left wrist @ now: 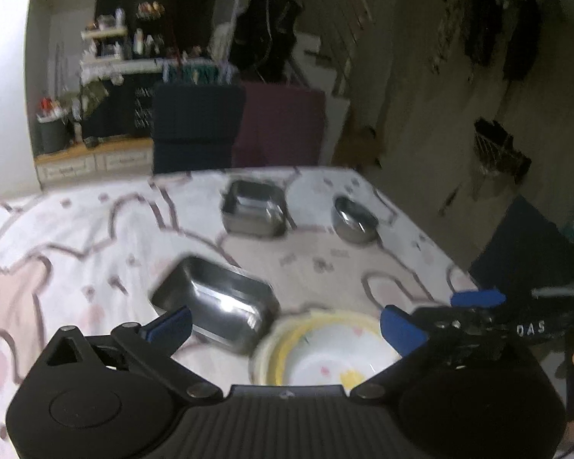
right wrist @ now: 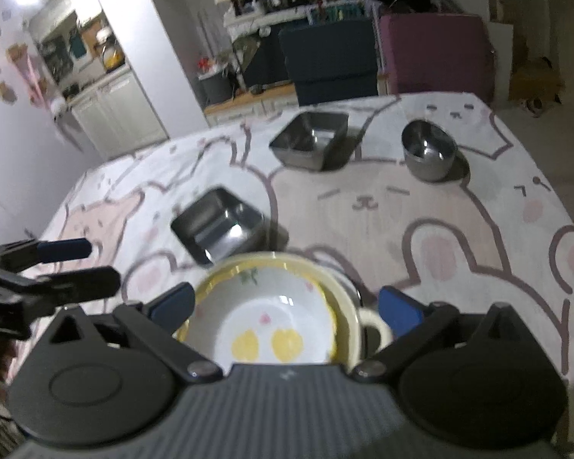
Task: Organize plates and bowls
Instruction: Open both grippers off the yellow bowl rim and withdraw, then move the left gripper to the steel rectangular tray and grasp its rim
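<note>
A white bowl (right wrist: 264,306) with yellow spots sits nested in a cream bowl (right wrist: 344,290) that has a handle, on the cartoon tablecloth (right wrist: 401,199). My right gripper (right wrist: 285,304) hangs open above this stack, pads wide on either side and not touching it. In the left wrist view the same bowl stack (left wrist: 325,355) lies under my open left gripper (left wrist: 287,327), with nothing held. A steel rectangular tray (left wrist: 218,302) (right wrist: 218,225) stands just behind the stack. Farther back are a square steel container (left wrist: 254,208) (right wrist: 310,141) and a round steel bowl (left wrist: 356,220) (right wrist: 428,151).
Each gripper shows in the other's view: the left gripper (right wrist: 84,266) left of the stack, the right gripper (left wrist: 478,306) to its right. A dark blue chair (right wrist: 329,61) and a purple chair (right wrist: 436,53) stand past the far table edge. The cloth drops off at the right.
</note>
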